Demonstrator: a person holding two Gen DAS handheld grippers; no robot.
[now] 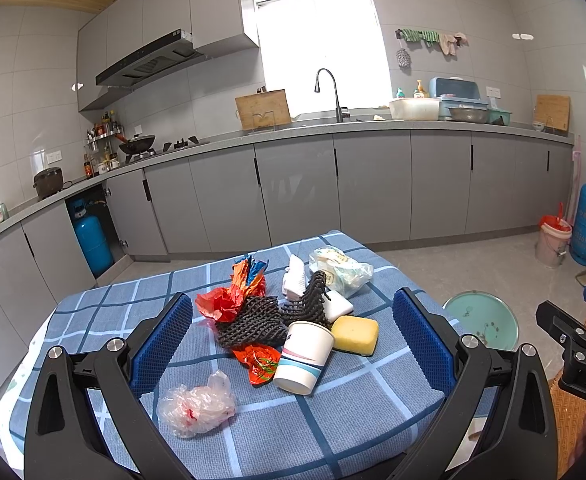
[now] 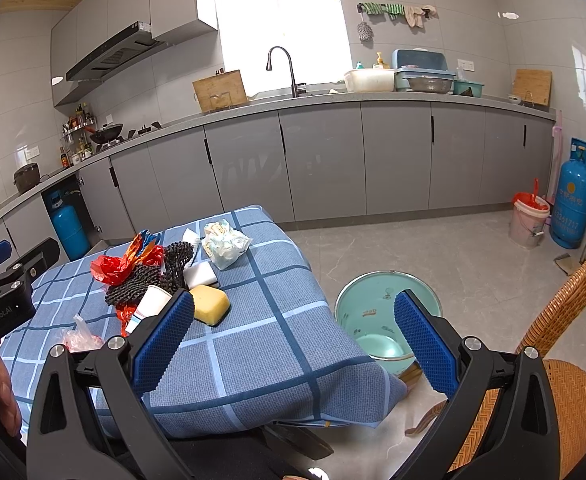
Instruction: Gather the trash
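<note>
A pile of trash lies on the blue checked tablecloth (image 1: 357, 412): a tipped paper cup (image 1: 303, 358), a yellow sponge (image 1: 355, 335), black foam netting (image 1: 253, 322), red crumpled plastic (image 1: 221, 304), a red wrapper (image 1: 259, 364), a clear plastic bag (image 1: 197, 404), a white block (image 1: 337, 304), a bagged packet (image 1: 339, 270). My left gripper (image 1: 293, 332) is open and empty above the near side of the pile. My right gripper (image 2: 293, 332) is open and empty over the table's right edge, with the sponge (image 2: 209, 304) by its left finger. A teal bin (image 2: 387, 328) stands on the floor beside the table.
A wicker chair (image 2: 565, 320) stands at the right. A pink bucket (image 2: 529, 220) and a blue gas cylinder (image 2: 573, 204) stand by the far wall. Grey kitchen cabinets (image 2: 325, 160) run along the back. The teal bin also shows in the left wrist view (image 1: 483, 320).
</note>
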